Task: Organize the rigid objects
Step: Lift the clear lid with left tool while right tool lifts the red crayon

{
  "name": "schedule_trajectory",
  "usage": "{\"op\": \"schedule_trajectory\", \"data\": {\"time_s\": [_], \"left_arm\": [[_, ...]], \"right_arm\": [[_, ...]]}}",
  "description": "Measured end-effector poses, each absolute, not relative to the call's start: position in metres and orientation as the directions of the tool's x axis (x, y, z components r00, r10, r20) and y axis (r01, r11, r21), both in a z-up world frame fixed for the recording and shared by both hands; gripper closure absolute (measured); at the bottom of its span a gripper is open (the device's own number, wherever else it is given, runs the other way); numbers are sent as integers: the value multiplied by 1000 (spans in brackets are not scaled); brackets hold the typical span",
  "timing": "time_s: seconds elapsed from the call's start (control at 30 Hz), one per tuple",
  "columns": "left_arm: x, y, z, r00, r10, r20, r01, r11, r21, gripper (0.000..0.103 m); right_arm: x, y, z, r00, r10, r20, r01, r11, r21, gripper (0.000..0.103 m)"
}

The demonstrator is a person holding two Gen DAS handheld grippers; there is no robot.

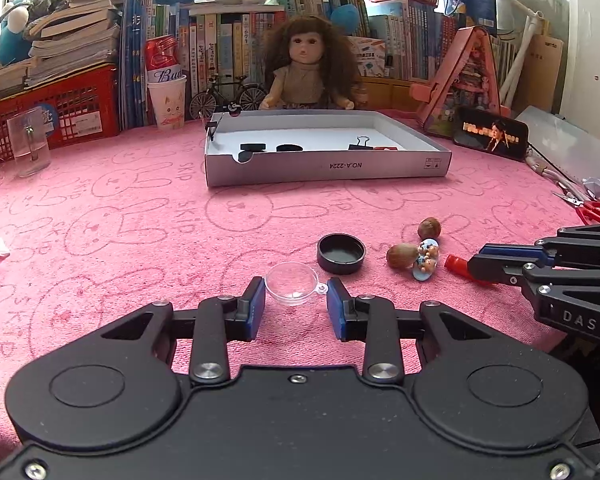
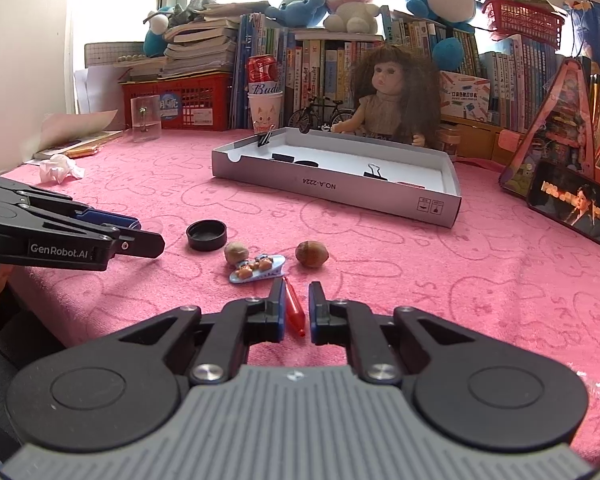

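in the left wrist view the left gripper [image 1: 296, 292] sits at the bottom centre of the frame with a clear plastic dome [image 1: 293, 283] between its blue fingertips [image 1: 256, 294]; the left pad touches the dome's edge and the right pad meets its small tab, so it looks lightly grasped, though how firmly the pads press cannot be told. just above and right of it on the pink towel [image 1: 100, 216] lies a black round cap [image 1: 341, 253], open side up, then two brown nuts [image 1: 402, 255] and a small blue bear charm [image 1: 426, 265] touching the nearer nut. the right gripper [image 1: 474, 267] enters from the right edge, with a red pen [image 1: 456, 263] showing at its tip. in the right wrist view the right gripper [image 2: 295, 300] is at lower centre; the red pen [image 2: 293, 307] lies slanted between its fingers, against the left pad with a visible gap to the right pad, so the jaws are released around it. the white cardboard box [image 1: 324, 166] stands in the upper middle of both views, holding binder clips [image 1: 362, 145] and dark flat pieces. a doll [image 1: 310, 68] sits behind the box.
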State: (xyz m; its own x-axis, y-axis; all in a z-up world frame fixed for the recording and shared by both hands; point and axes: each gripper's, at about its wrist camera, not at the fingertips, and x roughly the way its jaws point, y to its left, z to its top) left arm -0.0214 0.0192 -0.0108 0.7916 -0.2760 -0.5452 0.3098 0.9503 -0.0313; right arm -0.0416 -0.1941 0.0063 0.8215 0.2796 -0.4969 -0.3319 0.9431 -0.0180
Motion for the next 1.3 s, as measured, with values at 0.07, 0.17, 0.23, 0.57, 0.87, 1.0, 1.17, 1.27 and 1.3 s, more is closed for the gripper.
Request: {"op": "schedule_trajectory", "data": {"time_s": [0.07,0.17,0.23,0.57,0.87,1.0,1.17,1.27,1.3], "left_arm": [[-21,19,-11,791,-276,-545,310,950,-32,72],[-22,20,-11,791,-277,-545,310,950,-32,72],[-21,19,-11,792,-276,-545,309,950,-32,72],[-21,18,-12,790,-279,-546,308,951,-39,72],[-19,18,-12,792,-275,-545,297,954,-50,72],[-19,19,-12,793,-277,-542,294,954,-58,72],[-19,21,-12,794,-276,-541,288,956,-66,72],[-19,22,-12,796,-275,-540,282,957,-71,72],[-19,22,-12,796,-274,-539,281,957,-72,72]], "right_arm": [[-46,-195,6,816,284,-503,-346,938,-31,71],[-49,-200,5,809,277,-518,-348,936,-43,64],[-51,-204,5,810,259,-526,-340,938,-61,64],[-40,-218,4,835,136,-533,-210,974,-81,62],[-46,-219,12,834,196,-515,-245,969,-29,52],[-45,-208,7,823,185,-537,-269,959,-83,47],[-32,-208,3,828,137,-544,-215,973,-82,47],[-25,-210,2,832,103,-545,-182,979,-92,47],[-23,-211,2,832,97,-546,-173,981,-89,47]]}}
